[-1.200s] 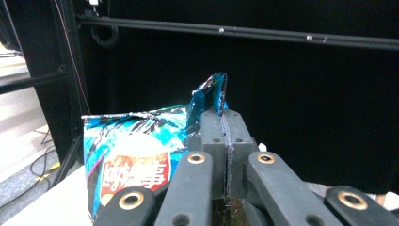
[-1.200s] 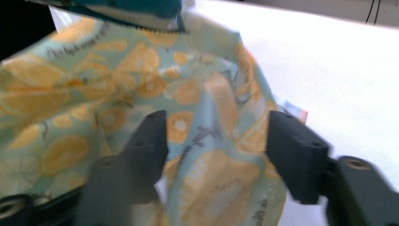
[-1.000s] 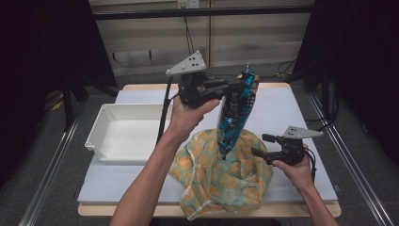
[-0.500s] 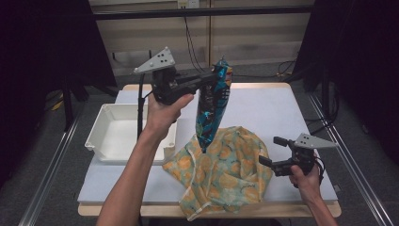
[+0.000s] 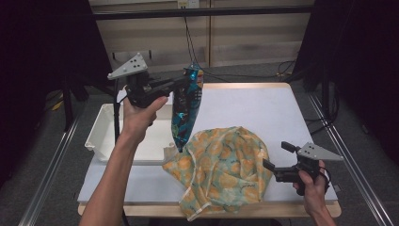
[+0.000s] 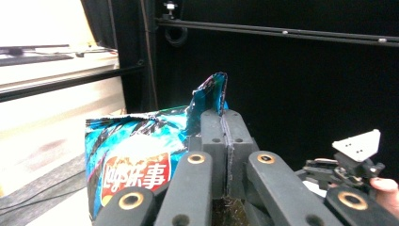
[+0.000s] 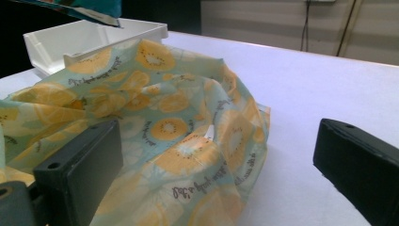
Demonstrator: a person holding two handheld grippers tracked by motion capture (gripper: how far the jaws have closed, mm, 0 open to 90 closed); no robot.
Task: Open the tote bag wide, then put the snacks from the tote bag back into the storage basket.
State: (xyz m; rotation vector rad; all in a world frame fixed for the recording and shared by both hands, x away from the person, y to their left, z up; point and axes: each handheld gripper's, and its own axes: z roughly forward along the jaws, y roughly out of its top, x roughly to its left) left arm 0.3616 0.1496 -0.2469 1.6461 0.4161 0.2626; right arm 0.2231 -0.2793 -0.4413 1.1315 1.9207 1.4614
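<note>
The chip bag (image 5: 184, 110), light, crinkly and slippery, is pinched at its top seam by the left gripper (image 5: 181, 84), hanging above the tray's (image 5: 101, 136) right edge. The right gripper (image 5: 277, 162) is held wide open beside the cloth (image 5: 221, 169).

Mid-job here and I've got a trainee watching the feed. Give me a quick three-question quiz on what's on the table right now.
1. True or false: the left gripper is clamped on the top edge of the chip bag.
2. What lies between the white tray and the right gripper? A) a towel roll B) a fruit-print cloth bag C) a cardboard box
3. Fill in: the right gripper's jaws stand ____.

Key:
1. True; the chip bag hangs above the table.
2. B, the cloth bag.
3. Open, holding nothing.
</note>
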